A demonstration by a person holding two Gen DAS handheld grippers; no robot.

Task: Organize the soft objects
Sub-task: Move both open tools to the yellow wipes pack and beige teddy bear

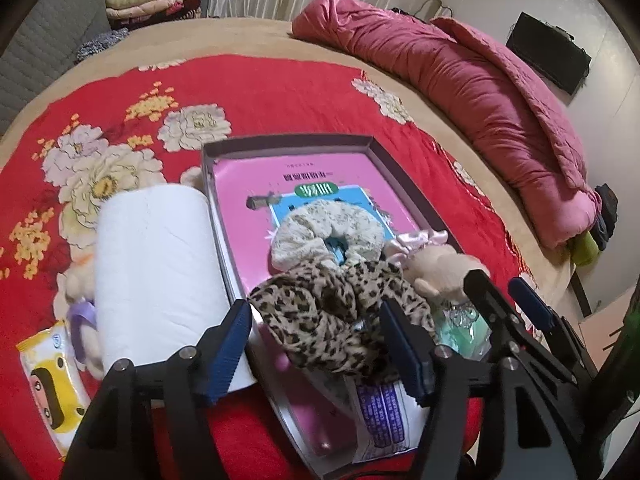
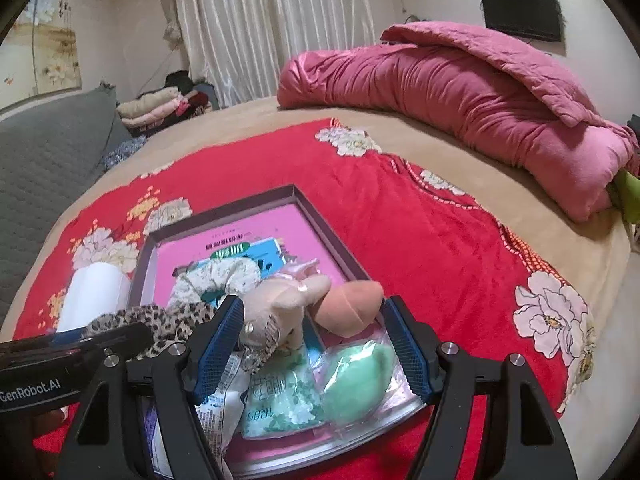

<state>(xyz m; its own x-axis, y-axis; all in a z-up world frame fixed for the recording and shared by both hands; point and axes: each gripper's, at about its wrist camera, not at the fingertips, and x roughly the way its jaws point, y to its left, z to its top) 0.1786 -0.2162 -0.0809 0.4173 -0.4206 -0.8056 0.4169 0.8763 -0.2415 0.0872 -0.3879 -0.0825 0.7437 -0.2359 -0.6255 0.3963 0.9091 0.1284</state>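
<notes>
Leopard-print fabric scrunchie (image 1: 340,312) lies limp in shallow grey cardboard tray (image 1: 288,142): light, squashy; pinch a bunched fold. Left claw (image 1: 316,344) spread around it; right claw (image 2: 316,344) spread too.

The one clearly readable text is "GenRobot.AI", in white letters on the black body of the left hand-held gripper (image 2: 72,344), at the lower left edge of the right wrist view. The pink sheet (image 1: 256,178) lining the shallow box (image 1: 288,144) carries upside-down printed characters, among them a green label with white characters, too distorted to read. The purple-and-white packet (image 1: 382,412) and the mint packet (image 2: 280,404) in the box also bear small print that cannot be made out.
</notes>
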